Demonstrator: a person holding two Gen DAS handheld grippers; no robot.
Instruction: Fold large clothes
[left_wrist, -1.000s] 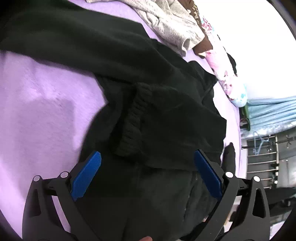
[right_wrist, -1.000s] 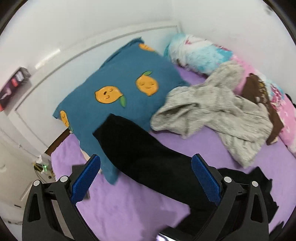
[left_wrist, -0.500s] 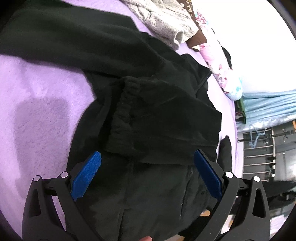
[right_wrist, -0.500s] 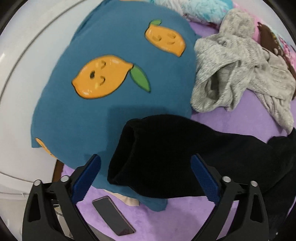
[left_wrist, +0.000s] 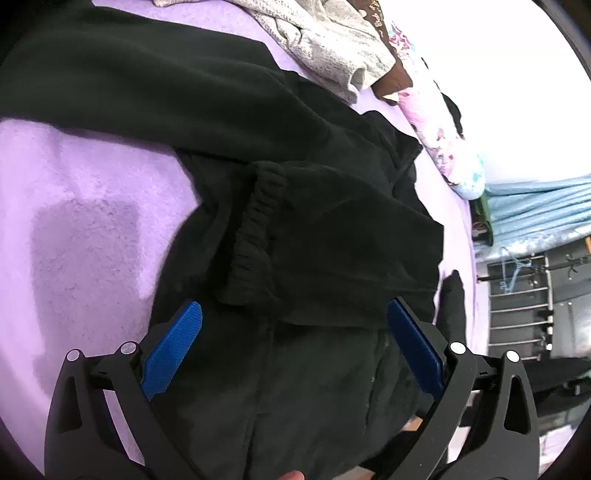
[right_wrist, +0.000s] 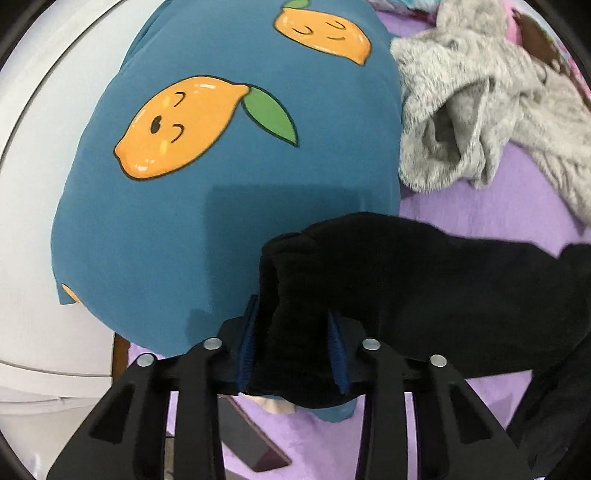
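The bed under you has a purple fleece cover, and the big black garment lies spread over it, with one sleeve folded across the body so its ribbed cuff shows in the middle. The other sleeve reaches up to the blue lemon pillow and its end rests on the pillow's lower edge. A grey knitted sweater lies crumpled beside the pillow, apart from the black sleeve. Your right gripper has just been closing its jaws, and now the blue pads press on the end of that sleeve from both sides. Your left gripper hovers over the garment's body with the jaws wide apart and nothing held between them.
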